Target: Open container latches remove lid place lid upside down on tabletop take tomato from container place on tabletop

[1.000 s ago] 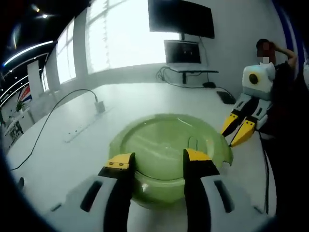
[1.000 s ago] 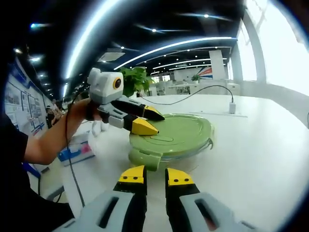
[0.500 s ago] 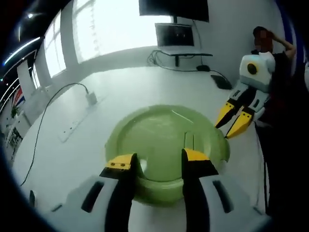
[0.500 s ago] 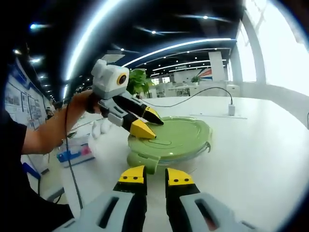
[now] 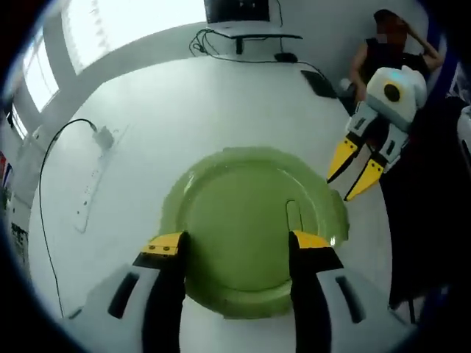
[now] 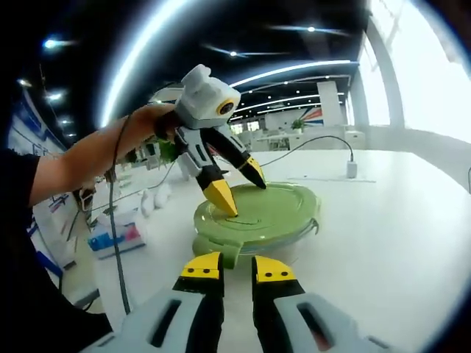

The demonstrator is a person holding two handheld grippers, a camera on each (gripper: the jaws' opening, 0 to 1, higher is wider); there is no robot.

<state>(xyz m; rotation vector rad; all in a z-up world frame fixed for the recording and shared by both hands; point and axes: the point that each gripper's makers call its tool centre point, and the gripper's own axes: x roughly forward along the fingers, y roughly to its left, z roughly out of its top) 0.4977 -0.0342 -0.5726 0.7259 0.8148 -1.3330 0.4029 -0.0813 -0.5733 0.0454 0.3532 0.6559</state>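
Observation:
A round green container with its green lid (image 5: 250,228) shut on it stands on the white tabletop (image 5: 184,110). My left gripper (image 5: 237,246) hangs over the lid, pointing steeply down, its jaws wide open and nothing between them. In the right gripper view the left gripper (image 6: 237,190) is held by a hand, and its lower fingertip (image 6: 222,200) is at the surface of the lid (image 6: 265,209). A latch tab (image 6: 221,254) sticks out toward my right gripper (image 6: 237,266), which is low near the table, jaws a narrow gap apart and empty. The right gripper (image 5: 355,168) is beside the container's rim.
A power strip (image 5: 92,187) with a black cable lies left of the container. Monitors and cables (image 5: 243,15) stand at the table's far end, with a person (image 5: 383,51) beside them. A blue box (image 6: 110,239) sits near the edge, under the person's arm (image 6: 88,158).
My left gripper has risen and tipped downward over the lid, so its view now looks straight down on it. The right gripper has stayed in place.

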